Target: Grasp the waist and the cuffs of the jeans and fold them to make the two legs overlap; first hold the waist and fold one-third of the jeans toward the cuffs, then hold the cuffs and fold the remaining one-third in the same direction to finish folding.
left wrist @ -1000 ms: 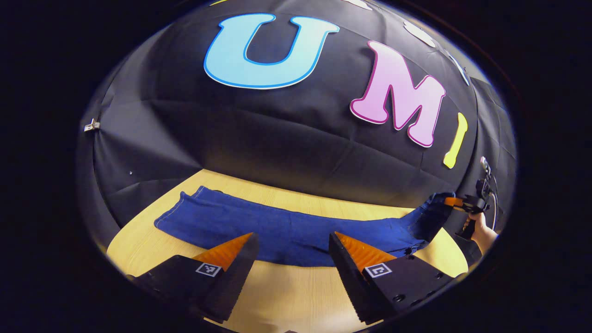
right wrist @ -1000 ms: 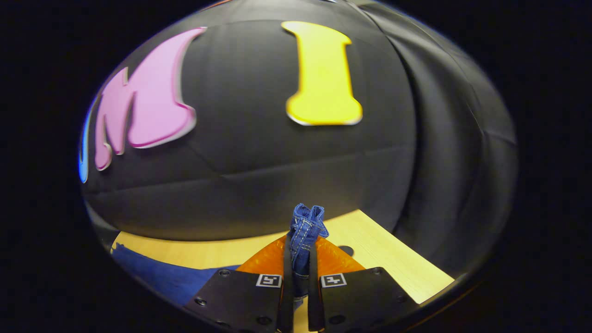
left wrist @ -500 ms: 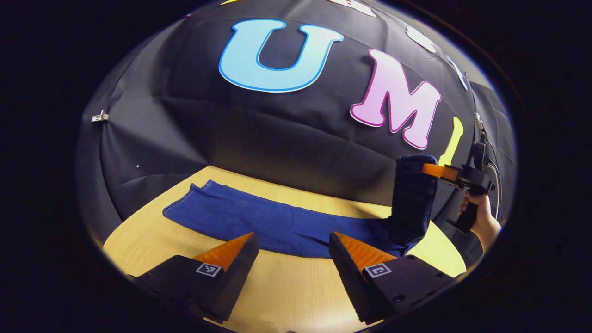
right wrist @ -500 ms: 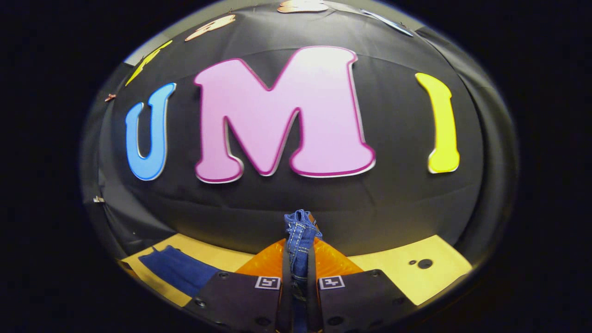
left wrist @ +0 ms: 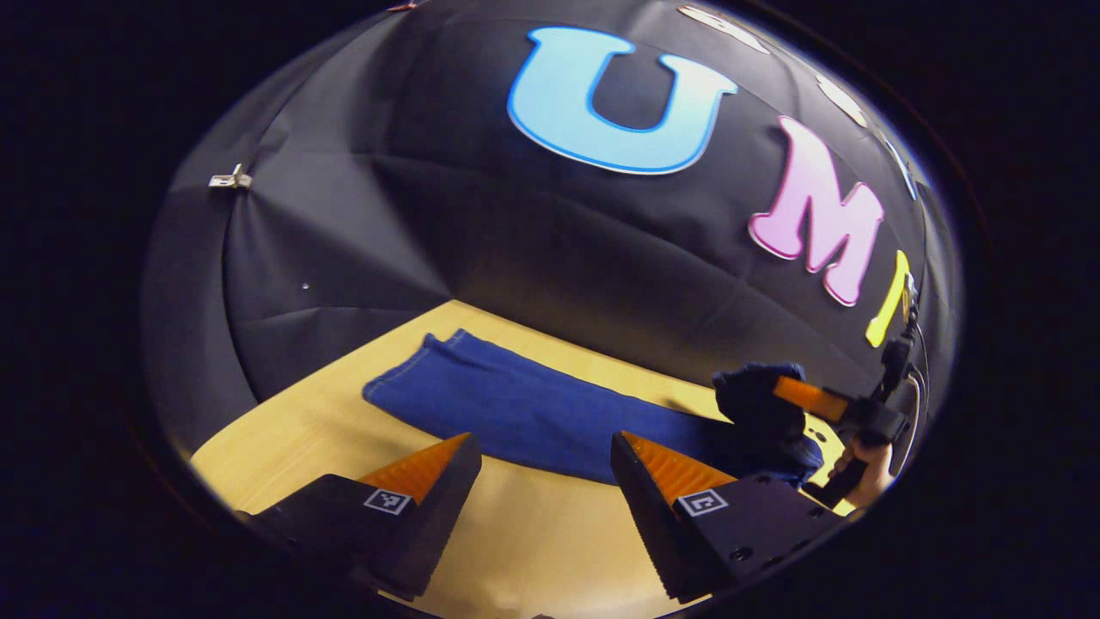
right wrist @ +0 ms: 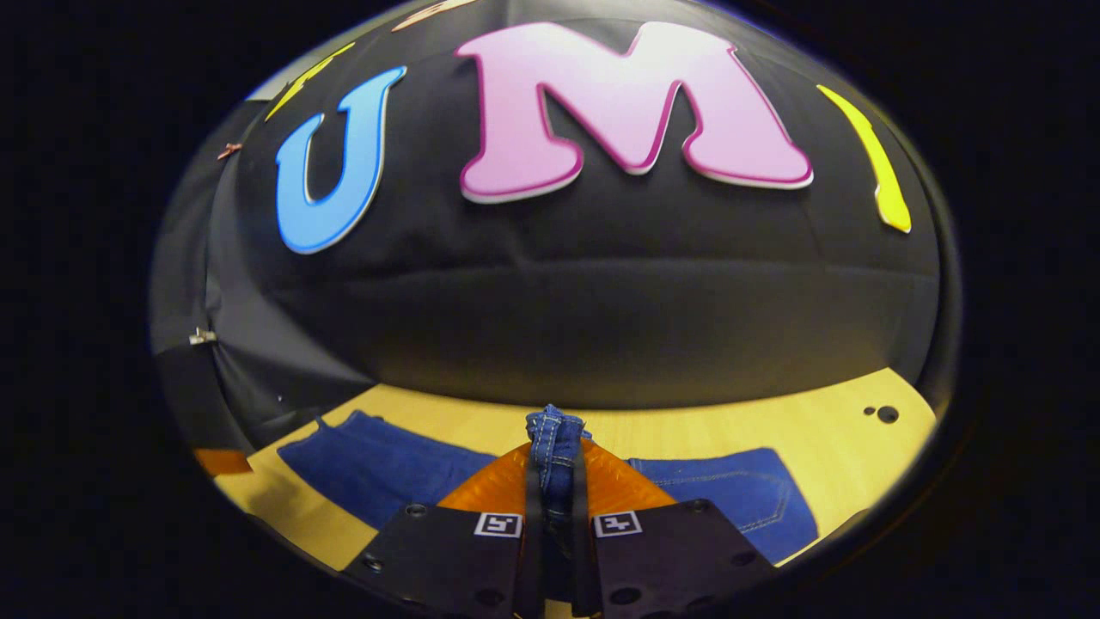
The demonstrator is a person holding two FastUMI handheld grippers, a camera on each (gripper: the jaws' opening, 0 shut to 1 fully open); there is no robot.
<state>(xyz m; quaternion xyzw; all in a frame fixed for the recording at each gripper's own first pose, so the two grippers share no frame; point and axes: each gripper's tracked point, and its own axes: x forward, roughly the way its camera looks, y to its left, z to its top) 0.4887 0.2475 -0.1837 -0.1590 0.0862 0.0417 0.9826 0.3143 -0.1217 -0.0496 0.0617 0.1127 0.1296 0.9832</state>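
right gripper (right wrist: 556, 481): fingers clamped on a bunched waist edge of the jeans (right wrist: 369, 464), raised off the table (right wrist: 825, 430) | left gripper (left wrist: 541, 481): fingers spread wide, nothing between them, above bare table | jeans: legs flat, cuffs (left wrist: 430, 361) near wall

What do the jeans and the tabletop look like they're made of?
Jeans: most likely denim, a matte deep blue woven cloth with pale contrast stitching along the seams and pocket. Table: looks like light wood or a wood-look laminate, smooth, with faint straight grain lines; which one can't be told.
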